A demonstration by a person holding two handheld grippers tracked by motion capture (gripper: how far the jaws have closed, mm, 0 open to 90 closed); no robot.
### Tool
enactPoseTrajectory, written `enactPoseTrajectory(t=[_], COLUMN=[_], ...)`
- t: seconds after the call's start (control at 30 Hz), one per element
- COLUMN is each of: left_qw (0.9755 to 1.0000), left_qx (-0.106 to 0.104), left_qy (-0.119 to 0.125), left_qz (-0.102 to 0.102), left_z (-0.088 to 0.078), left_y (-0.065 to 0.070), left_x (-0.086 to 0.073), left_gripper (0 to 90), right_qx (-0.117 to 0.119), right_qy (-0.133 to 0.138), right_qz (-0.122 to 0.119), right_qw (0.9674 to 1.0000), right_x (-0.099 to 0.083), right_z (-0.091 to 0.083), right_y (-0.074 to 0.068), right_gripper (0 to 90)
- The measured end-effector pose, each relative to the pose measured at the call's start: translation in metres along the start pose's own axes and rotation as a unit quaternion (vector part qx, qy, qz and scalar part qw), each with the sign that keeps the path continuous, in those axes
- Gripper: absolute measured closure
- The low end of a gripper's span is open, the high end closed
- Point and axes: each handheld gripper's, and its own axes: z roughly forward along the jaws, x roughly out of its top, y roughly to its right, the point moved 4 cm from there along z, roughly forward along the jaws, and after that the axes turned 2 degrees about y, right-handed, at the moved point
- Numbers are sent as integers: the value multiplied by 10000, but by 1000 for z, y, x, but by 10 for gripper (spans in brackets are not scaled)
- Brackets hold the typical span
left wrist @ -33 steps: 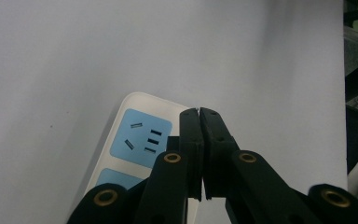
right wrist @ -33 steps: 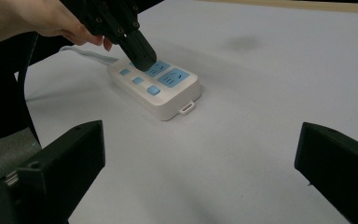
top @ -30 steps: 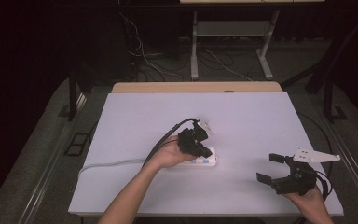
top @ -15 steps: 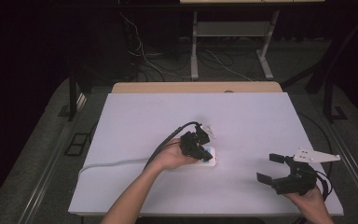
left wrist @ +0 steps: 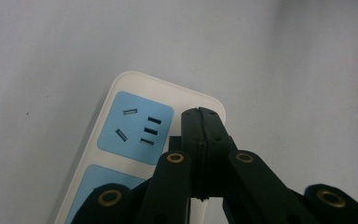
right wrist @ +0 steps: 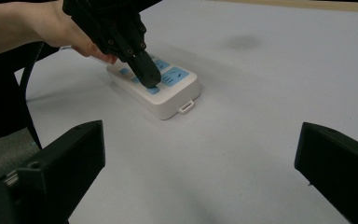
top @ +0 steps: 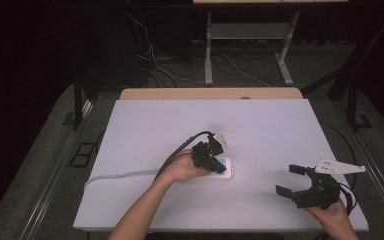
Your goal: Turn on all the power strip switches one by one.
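While the left gripper (left wrist: 200, 116) presses its jaws, closed tight on nothing, down onto the white power strip (top: 222, 168) near the middle of the table (top: 270, 125), the right gripper (top: 300, 186) waits well apart at the near right corner, jaws spread wide and empty. Judging by the tip resting beside a blue socket panel (left wrist: 135, 128), a switch press looks underway; withdrawal remains.

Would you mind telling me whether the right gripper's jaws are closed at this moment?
No, the right gripper has its two black jaws spread wide apart with nothing between them, away from the power strip that the left gripper presses on.
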Motion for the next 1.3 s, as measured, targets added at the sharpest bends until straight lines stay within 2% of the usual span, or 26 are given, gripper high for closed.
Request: enactPoseTrajectory(t=[0.13,0.37,0.5,0.63,1.07,1.27,1.3], left_qw=[10000,9999,9999,9998,9998,9999,9999], left_qx=[8,-89,-43,-73,-25,39,124], left_qy=[-27,26,4,-35,-7,29,-10], left_qz=[12,-94,-105,-202,-205,-106,-58], left_z=[1,2,3,4,4,2,2], left_y=[0,-3,-2,-2,-1,0,1], left_x=[-1,-3,-3,-2,-3,-2,-2], left_gripper=[897,899,900,900,899,896,895], right_qx=[6,-1,-4,-1,-16,-20,-17], right_qy=[-7,1,1,0,-5,0,-1], right_qz=[-1,-11,-5,-12,-11,-2,-1], right_qw=[10000,10000,10000,10000,10000,10000,10000], right_x=[0,0,0,0,0,0,0], right_z=[0,-1,-1,0,0,0,0], right_y=[-1,-1,0,-1,0,0,0], right_gripper=[17,17,17,17,17,17,17])
